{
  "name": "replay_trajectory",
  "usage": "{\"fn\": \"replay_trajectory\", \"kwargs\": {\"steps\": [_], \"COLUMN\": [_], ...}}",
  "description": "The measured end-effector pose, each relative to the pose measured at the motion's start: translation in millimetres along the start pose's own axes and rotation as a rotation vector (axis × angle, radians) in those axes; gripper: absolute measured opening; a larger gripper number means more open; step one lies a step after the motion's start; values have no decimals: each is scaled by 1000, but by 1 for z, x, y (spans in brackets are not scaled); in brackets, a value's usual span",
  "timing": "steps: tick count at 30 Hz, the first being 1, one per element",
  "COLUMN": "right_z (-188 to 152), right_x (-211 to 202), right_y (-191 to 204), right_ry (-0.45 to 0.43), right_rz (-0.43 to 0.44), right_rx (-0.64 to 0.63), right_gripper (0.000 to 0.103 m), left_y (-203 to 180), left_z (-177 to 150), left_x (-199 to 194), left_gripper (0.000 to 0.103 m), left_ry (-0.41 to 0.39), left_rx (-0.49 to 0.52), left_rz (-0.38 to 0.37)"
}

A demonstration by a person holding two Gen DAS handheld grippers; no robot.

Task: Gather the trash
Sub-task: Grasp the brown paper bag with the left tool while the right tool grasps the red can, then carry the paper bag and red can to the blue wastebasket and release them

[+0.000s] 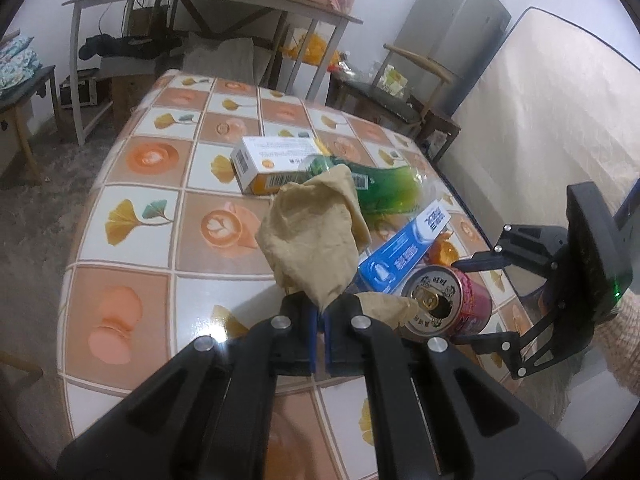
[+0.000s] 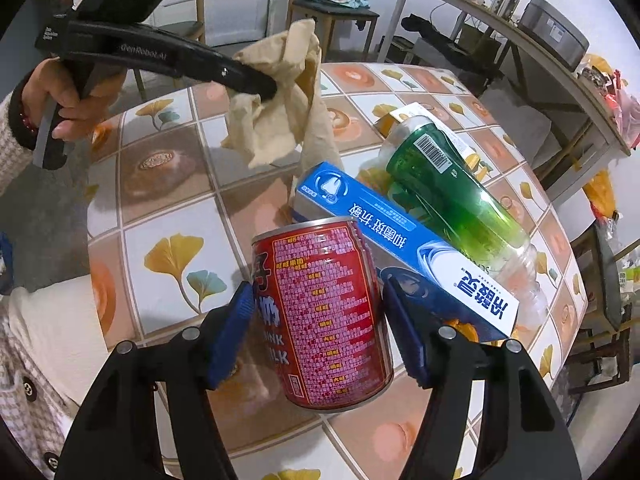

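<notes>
The left gripper (image 1: 320,316) is clamped tight on a crumpled brown paper (image 1: 312,236), which is held clear above the tabletop (image 1: 132,304). The right gripper (image 2: 318,332) is set around the red can (image 2: 324,312), its pads against the can's sides; whether the can is off the surface cannot be told. Judged step: two pieces of trash are in hand, pickup under way. The next move calls for a bin, none of which is visible. Left near the right edge: a blue box (image 2: 404,252), a green bottle (image 2: 452,196), an orange-and-white box (image 1: 276,164). Open room lies toward the left edge.
</notes>
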State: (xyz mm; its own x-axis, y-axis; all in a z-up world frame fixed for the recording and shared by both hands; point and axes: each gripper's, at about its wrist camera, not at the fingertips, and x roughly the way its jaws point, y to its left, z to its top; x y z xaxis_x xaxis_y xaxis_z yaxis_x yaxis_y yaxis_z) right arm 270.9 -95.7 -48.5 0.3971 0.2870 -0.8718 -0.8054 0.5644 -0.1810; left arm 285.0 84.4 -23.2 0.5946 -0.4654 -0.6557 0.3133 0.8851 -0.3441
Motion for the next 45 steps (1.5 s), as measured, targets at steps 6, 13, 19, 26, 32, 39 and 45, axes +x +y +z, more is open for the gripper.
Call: {"fn": "replay_trajectory", "kwargs": {"steps": [6, 13, 19, 26, 32, 39, 45], "right_z": [-3, -6, -10, -15, -23, -41, -67], "right_x": [-6, -14, -25, -41, -59, -86, -117], "right_y": [3, 3, 5, 8, 9, 9, 7], "right_ry": [-12, -28, -48, -80, -112, -149, -185], "right_rz": [-1, -9, -18, -35, -54, -88, -131], "right_rx": [6, 13, 22, 32, 43, 72, 118], "right_gripper": [64, 63, 62, 62, 62, 62, 62], "left_y": [-5, -14, -26, -46, -69, -102, -138], "left_z": [6, 11, 12, 14, 17, 17, 16], "left_x": [-14, -35, -49, -65, -79, -88, -91], "left_gripper": [1, 1, 1, 1, 1, 1, 1], "left_ry": [-37, -76, -95, -118, -136, -139, -134], "left_rx": [7, 27, 54, 91, 133, 177, 232], "left_rz": [13, 17, 16, 15, 12, -5, -32]}}
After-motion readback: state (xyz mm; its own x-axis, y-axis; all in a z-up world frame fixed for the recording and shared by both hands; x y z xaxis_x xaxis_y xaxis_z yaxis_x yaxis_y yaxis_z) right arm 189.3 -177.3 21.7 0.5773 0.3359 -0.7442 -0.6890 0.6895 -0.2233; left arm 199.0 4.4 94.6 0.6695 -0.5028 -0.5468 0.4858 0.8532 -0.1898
